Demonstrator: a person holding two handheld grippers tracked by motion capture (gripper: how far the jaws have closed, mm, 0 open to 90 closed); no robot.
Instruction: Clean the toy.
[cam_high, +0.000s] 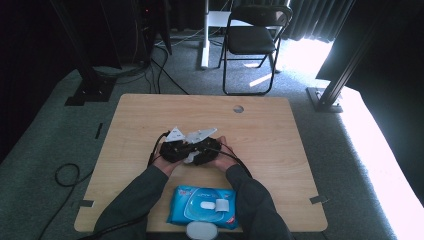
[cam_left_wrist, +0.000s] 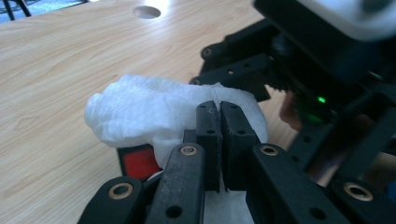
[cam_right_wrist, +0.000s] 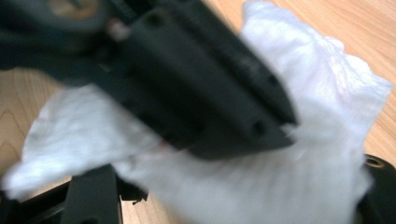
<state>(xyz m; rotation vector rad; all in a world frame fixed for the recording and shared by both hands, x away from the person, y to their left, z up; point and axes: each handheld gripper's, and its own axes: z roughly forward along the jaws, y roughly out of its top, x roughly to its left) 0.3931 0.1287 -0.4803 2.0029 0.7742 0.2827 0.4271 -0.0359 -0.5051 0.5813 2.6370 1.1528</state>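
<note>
Overhead view; two close gripper views

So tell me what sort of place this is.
Probably a lab or studio set up for recording: a bare wooden table on grey carpet, a black metal frame post beside it, dark curtains behind, and a folding chair.

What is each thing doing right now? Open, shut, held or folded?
Left gripper: shut on the white wipe.
White wipe: crumpled, pinched.
Right gripper: cannot tell.
Wipes pack: lying flat, flap closed.
Folding chair: unfolded, empty.
</note>
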